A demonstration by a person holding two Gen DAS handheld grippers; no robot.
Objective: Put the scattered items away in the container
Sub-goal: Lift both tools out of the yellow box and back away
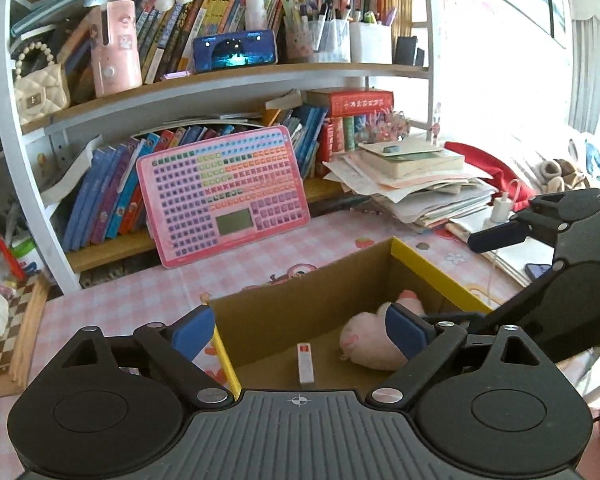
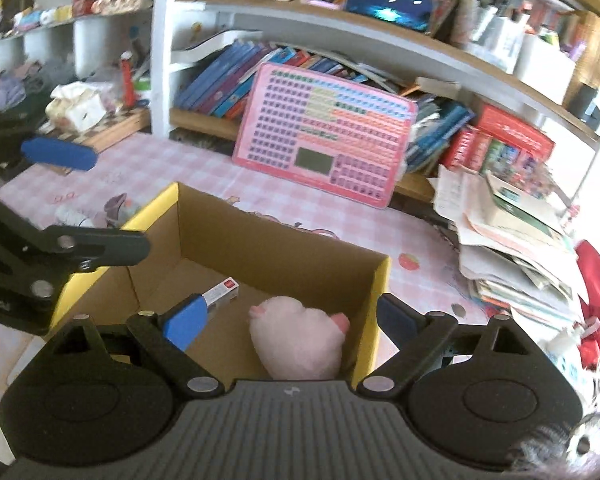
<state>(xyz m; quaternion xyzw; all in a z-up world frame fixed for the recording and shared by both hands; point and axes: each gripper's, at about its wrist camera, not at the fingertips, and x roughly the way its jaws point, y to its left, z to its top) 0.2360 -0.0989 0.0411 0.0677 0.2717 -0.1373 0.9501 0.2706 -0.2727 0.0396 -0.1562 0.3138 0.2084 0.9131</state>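
Cardboard made up the container: from the left wrist view we looked down into one open box (image 1: 300,312) with yellow outer faces, standing on the pink checked tablecloth (image 1: 140,296). Inside it we counted two things: one pink plush toy (image 1: 364,344) lying against the right-hand side of the floor, and one small white stick-shaped item with a red mark (image 1: 305,362), lying flat near the middle, apart from the plush. Our left gripper (image 1: 300,330) hovered over the box with its blue pads spread wide and nothing between them. We judged the plush light, soft and squashy, best pinched across its bulging middle; the white stick looked stiff, light and smooth, likely to slip, so a hold across its narrow width near mid-length seemed safest. From the right wrist view we saw the same box (image 2: 284,248) and counted the same two contents, plush (image 2: 300,340) nearer us at the right and the stick (image 2: 222,292) toward the left wall. Our right gripper (image 2: 288,322) was likewise spread open and empty above the near edge. The left gripper's (image 2: 60,156) arm reached in from the left. On the cloth beyond the box's left side lay a small pale and purple cluster (image 2: 96,210), too blurred for us to identify or count.
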